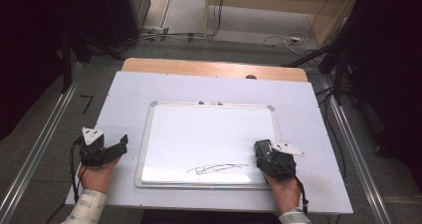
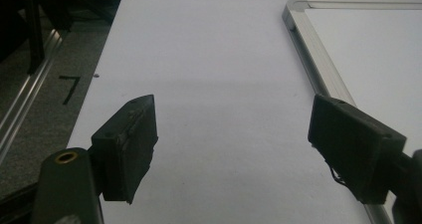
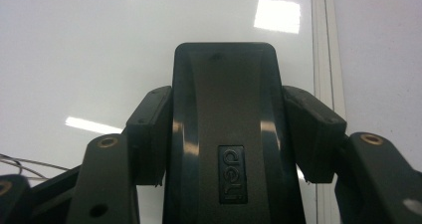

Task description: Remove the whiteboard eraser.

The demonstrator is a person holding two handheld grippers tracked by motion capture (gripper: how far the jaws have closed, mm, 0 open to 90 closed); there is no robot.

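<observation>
A: High view, near edge first: the right gripper (image 1: pixel 263 149) is held over the lower right corner of the whiteboard (image 1: pixel 209 134), a black eraser (image 1: pixel 262 148) clamped between its fingers. The scribble (image 1: pixel 217 169) is seen just to the eraser's left, near the board's front rail, so the eraser is judged to be poised for a wipe.

B: And the left gripper (image 1: pixel 121 143)?

A: It is rested on the white surface (image 1: pixel 119 92) beside the board's left frame, fingers spread wide, nothing held. It is kept off the board, likely so the wiping path is left free.

B: What is added by the gripper views?

A: In the right gripper view the eraser (image 3: pixel 225 134) is shown upright and pinched at both sides, an embossed logo legible on its back; that grip is too small to be read from above. In the left gripper view the gap between the fingers (image 2: pixel 132 147) is confirmed, with the board's frame (image 2: pixel 311 50) running past. Farther off, two small magnets (image 1: pixel 210 103) on the top rail are picked out from above.
</observation>
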